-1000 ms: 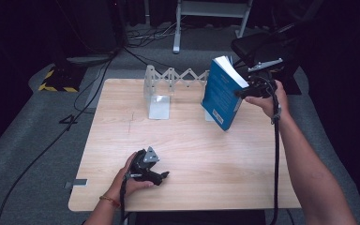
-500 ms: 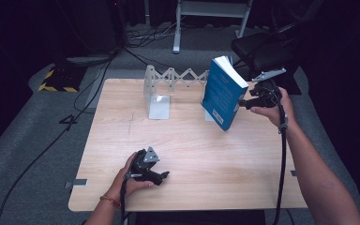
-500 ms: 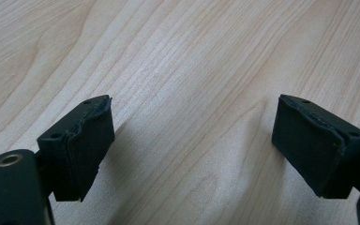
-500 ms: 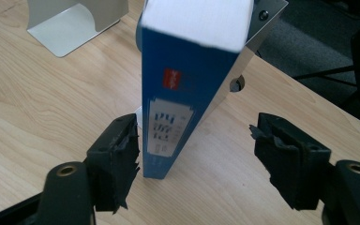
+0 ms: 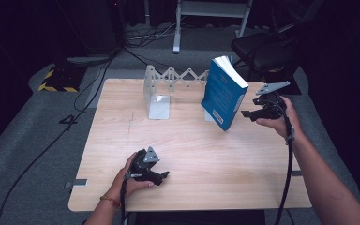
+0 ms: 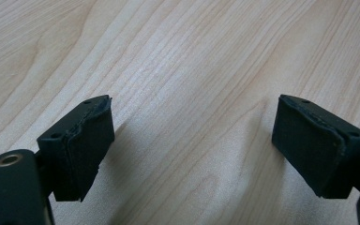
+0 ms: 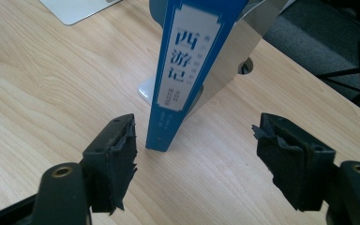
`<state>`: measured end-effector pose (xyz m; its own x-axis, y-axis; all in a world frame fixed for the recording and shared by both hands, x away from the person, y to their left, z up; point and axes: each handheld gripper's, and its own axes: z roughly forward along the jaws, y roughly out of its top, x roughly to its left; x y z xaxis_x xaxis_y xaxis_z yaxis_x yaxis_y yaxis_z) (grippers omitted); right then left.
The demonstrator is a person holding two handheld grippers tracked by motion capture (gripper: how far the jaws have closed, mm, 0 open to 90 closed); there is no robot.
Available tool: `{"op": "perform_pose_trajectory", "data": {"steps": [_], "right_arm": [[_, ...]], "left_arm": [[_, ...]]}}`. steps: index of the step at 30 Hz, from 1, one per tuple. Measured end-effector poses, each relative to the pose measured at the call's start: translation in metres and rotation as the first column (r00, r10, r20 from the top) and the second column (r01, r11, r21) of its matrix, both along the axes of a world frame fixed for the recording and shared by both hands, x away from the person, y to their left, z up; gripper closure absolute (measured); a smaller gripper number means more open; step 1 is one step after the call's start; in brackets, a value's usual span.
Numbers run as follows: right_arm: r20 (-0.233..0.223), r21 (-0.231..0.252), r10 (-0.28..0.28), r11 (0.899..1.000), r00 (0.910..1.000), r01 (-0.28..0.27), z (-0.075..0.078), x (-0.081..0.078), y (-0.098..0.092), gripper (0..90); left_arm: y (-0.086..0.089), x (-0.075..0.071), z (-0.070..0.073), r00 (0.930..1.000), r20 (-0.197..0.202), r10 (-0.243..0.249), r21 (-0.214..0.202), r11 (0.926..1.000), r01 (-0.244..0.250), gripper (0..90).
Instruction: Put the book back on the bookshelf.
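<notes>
The near and middle worktop (image 5: 201,154) lies bare, giving open passage between the left tool (image 5: 161,176), which rests low near the front edge, and the far row. At the back, the folding metal rack (image 5: 168,79) and the tilted blue book (image 5: 224,93) leaning on a bookend block the way. The right tool (image 5: 246,113), jaws just opening with nothing between them, stands just beside the book's spine.

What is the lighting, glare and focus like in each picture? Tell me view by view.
High view: the light wooden table is brightly lit while the surroundings fall into darkness, and the picture is slightly soft. Left gripper view: a pale sheen on the wood grain, with soft shadows beneath the near black pads. Right gripper view: the blue book's spine is sharp, and the shiny metal bookend plate behind it mirrors its surroundings.
</notes>
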<state>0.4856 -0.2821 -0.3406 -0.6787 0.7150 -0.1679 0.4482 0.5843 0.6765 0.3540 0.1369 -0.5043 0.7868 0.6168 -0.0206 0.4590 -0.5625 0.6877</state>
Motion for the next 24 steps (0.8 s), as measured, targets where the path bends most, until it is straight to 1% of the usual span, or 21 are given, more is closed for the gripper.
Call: {"op": "perform_pose_trajectory", "data": {"steps": [3,7,12,14,17,21,22,24], "right_arm": [[0.002,0.001,0.011,1.000,0.9999,-0.011,-0.006,-0.005,-0.003,29.0],[0.001,-0.017,0.015,1.000,0.9999,-0.015,-0.015,-0.012,-0.007,28.8],[-0.013,-0.030,0.027,0.999,0.9995,-0.028,-0.028,-0.021,-0.012,28.5],[-0.011,-0.026,0.029,0.999,0.9995,-0.029,-0.032,-0.025,-0.013,28.4],[-0.003,-0.037,0.033,0.999,0.9995,-0.033,-0.038,-0.032,-0.016,28.3],[-0.002,-0.044,0.043,0.998,0.9991,-0.043,-0.051,-0.042,-0.021,28.2],[-0.002,-0.044,0.043,0.998,0.9991,-0.043,-0.051,-0.042,-0.021,28.2],[-0.011,-0.043,0.050,0.998,0.9987,-0.051,-0.057,-0.047,-0.023,28.2]], "left_arm": [[0.000,0.000,0.000,1.0000,0.000,0.000,0.000,1.0000,0.000,13.7],[0.000,0.000,0.000,1.0000,0.000,0.000,0.000,1.0000,0.000,13.7],[0.000,0.000,0.000,1.0000,-0.001,0.000,0.000,1.0000,0.000,13.7],[0.000,0.000,0.000,1.0000,-0.001,0.000,0.000,1.0000,0.000,13.7],[0.000,0.000,0.000,1.0000,0.000,0.000,0.000,1.0000,0.000,13.7],[0.000,0.000,0.000,1.0000,-0.001,0.000,0.000,1.0000,0.000,13.7],[0.000,0.000,0.000,1.0000,-0.001,0.000,0.000,1.0000,0.000,13.7],[0.000,0.000,0.000,1.0000,0.000,0.000,0.000,1.0000,0.000,13.7]]}}
